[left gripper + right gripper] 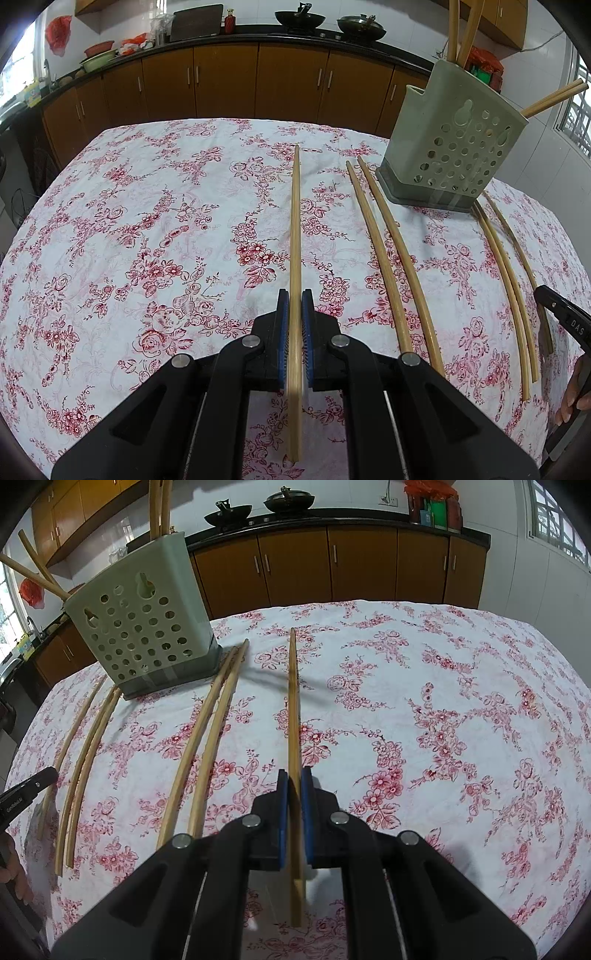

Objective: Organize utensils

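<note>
Left wrist view showed the left gripper [294, 299] clamped on a chopstick [294, 229], its blue pads [283, 332] pressed against the stick's sides, the stick running forward between them over the floral cloth [147, 240]. To its right lay a pair [391, 258] on the cloth, then the green holder [454, 155] standing upright with several sticks already in it, and three more sticks [509, 280] lying beyond its base. Right wrist view showed the right gripper [294, 777] likewise closed on its own chopstick [292, 701], held out ahead above the cloth. The holder [147, 627] stood to the left, a loose pair [210, 731] beside its foot. Brown cabinets [332, 565] and two woks [288, 498] stood behind the table.
</note>
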Available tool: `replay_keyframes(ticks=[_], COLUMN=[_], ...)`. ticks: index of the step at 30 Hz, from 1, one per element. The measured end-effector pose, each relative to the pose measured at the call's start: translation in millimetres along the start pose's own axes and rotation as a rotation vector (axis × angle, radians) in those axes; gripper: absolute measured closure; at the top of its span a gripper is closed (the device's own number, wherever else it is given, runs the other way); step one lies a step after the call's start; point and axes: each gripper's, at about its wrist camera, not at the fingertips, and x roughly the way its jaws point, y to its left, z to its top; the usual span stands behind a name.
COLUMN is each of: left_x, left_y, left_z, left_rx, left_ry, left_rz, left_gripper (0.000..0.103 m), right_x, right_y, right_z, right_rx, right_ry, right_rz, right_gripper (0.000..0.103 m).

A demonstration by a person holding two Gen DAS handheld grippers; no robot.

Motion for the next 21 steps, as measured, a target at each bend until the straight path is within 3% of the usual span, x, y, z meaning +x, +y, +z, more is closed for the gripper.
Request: replay_keyframes(ticks=[21], left_x=[0.3], left_y=[-0.1], left_z=[0.1], left_rx=[0.000], left_ry=[0.000], left_rz=[0.000], left_gripper=[0.094], right_x=[0.2], right_y=[0.6], right_z=[-0.5], right_rx=[-0.002], right_ry=[0.000], right_rz=[-0.001], right_gripper=[0.094])
